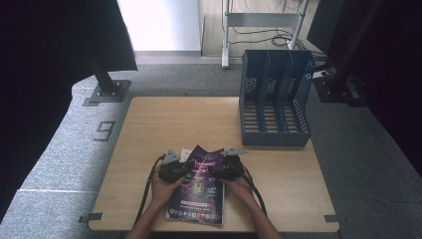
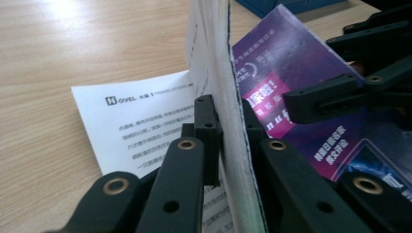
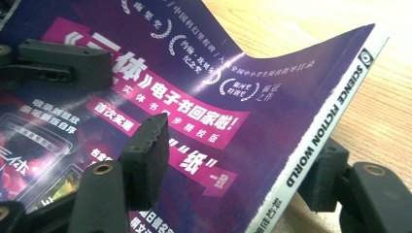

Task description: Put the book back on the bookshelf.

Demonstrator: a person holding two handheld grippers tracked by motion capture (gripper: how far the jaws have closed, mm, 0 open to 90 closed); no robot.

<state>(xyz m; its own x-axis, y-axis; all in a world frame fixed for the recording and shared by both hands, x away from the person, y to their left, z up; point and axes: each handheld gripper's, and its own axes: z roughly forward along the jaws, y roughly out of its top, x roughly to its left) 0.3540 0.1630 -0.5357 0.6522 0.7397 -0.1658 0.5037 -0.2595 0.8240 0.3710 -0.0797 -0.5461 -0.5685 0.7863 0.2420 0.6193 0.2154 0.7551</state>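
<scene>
- Holding a purple magazine [image 1: 199, 186] at the near edge of the wooden table [image 1: 149, 134] w/ both grippers, the person stands right at the front.
- Left gripper [image 1: 185, 168] pinches the left side of the mag, tongs pressed tight on a thin bunch of pages [image 2: 228, 111] that stand up on edge.
- A white page w/ black print [image 2: 136, 126] lies flat on the table next to that pinch, so the mag looks part open.
- Right gripper [image 1: 215, 172] sits at the right side, by the spine [image 3: 330, 126]. One pad is on top of the cover, one is under it by the spine.
- I think its tongs are still spread a bit, not squeezing yet. The cover curls up between them.
- Step in hand, my guess: get a good 2-sided hold & lift the mag.
- To do it well: close the right tongs on the spine side, where the mag is stiff, not on the floppy cover.
- Keep the left pinch firm so pages don't slip out.
- Lift both sides together, slow, so the mag doesn't bend or tear.
- Farther back, on the right, stands a blue file rack [image 1: 275, 97] w/ empty slots, well apart from the mag. Prob. the mag goes there, spine first & upright.
</scene>
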